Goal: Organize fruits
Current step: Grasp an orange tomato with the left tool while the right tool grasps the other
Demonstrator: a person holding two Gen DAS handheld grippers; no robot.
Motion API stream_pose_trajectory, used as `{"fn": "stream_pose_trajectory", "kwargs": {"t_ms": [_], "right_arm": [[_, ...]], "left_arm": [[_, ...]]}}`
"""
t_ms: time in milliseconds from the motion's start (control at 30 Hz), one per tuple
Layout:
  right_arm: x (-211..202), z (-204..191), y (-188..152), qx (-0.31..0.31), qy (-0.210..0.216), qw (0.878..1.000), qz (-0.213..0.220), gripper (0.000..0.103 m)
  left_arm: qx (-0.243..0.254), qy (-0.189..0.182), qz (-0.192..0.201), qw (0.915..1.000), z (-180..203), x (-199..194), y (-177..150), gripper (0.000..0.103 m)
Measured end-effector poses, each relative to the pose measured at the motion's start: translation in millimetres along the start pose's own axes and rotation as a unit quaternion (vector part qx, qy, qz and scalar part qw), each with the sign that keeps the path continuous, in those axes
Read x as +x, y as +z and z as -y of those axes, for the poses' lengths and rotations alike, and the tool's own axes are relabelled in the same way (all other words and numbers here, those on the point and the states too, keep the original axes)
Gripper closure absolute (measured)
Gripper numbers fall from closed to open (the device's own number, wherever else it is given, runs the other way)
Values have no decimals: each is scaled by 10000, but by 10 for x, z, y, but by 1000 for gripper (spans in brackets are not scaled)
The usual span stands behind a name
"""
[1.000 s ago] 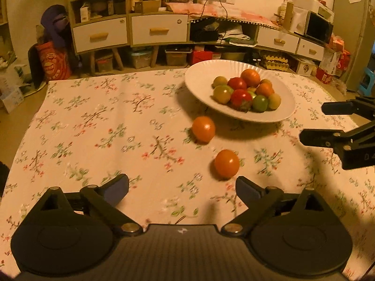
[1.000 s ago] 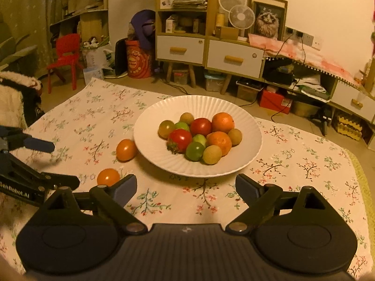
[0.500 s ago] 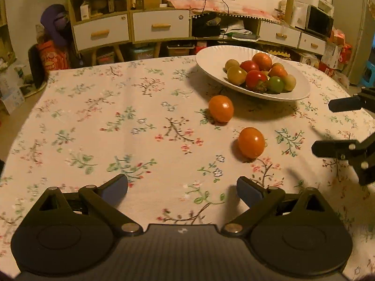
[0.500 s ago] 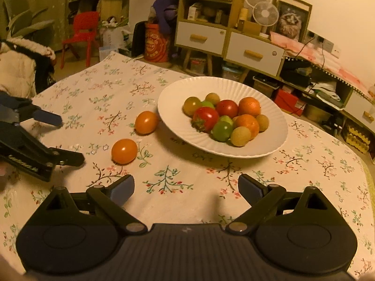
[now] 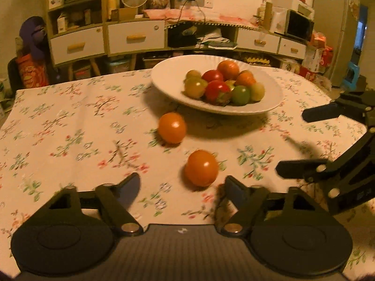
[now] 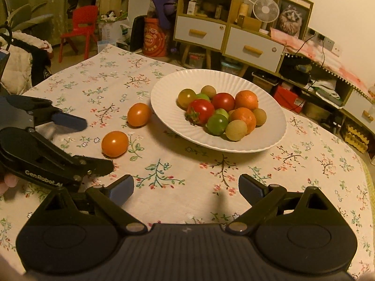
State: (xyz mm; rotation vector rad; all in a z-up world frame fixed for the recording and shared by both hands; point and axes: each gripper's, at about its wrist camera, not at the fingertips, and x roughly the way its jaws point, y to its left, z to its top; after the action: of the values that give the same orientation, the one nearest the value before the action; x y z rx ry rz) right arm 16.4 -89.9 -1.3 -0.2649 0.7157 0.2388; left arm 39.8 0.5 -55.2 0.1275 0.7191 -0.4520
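Warm, dim amber light. Floral cloth (image 6: 164, 168) covers the tabletop. Behind it, a wooden cabinet (image 6: 225, 35) with white drawers, two small fans (image 6: 262, 9) and a framed cat picture (image 6: 291, 17) against a pale wall. Red chair (image 6: 79, 25) far left.

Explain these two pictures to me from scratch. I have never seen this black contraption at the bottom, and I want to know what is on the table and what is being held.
There is no robot here: a person holds a two-finger gripper in each hand, and each carries a camera looking forward along its fingers. One picture comes from the left gripper, the other from the right gripper; each also shows at the edge of the other's view. On the flowered tablecloth stands a white plate piled with red, orange and green fruits. Two orange fruits lie loose beside it: the farther one and the nearer one. The left gripper's jaws have just been closing, with the nearer one ahead between them, not yet pinched. The right gripper is open and holds nothing.
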Motion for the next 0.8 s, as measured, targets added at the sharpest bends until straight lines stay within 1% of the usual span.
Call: {"fn": "stream_pose_trajectory", "kwargs": {"t_ms": [33, 67, 100, 167, 200, 233, 333, 400, 533, 633, 700, 800], "right_arm": [[3, 3, -2, 7, 1, 10000, -7, 8], [5, 7, -7, 15, -3, 10000, -11, 8], [6, 6, -9, 18, -12, 10000, -13, 8], [1, 0, -15, 36, -22, 10000, -6, 8], [-4, -1, -14, 56, -23, 10000, 5, 8], [-5, -2, -12, 78, -26, 10000, 26, 8], [2, -12, 5, 279, -93, 9995, 96, 8], [18, -34, 12, 425, -69, 9990, 112, 8], [61, -132, 22, 431, -102, 9989, 179, 8], [114, -195, 43, 688, -109, 9973, 248, 9], [175, -243, 66, 862, -122, 9959, 260, 10], [252, -323, 100, 1006, -183, 9943, 306, 14]], "left_arm": [[-18, -57, 18, 10000, 7, -1, 11, 39], [-31, -114, 31, 9999, 15, 0, 19, 48], [-28, -154, 32, 9999, 22, 1, 25, 52], [16, -192, 25, 9998, 35, -2, 29, 67], [28, -219, 15, 9998, 33, -8, 31, 71], [20, -258, -6, 9997, 24, -18, 34, 79], [-59, -273, -79, 9996, -19, -41, 52, 79], [-28, -133, -113, 9998, -58, -77, 59, 80], [16, 87, -250, 9996, -179, -132, 80, 80], [146, 254, -308, 9991, -275, -195, 78, 80], [221, 326, -333, 9987, -340, -240, 74, 80], [146, 339, -355, 9987, -452, -300, 69, 80]]}}
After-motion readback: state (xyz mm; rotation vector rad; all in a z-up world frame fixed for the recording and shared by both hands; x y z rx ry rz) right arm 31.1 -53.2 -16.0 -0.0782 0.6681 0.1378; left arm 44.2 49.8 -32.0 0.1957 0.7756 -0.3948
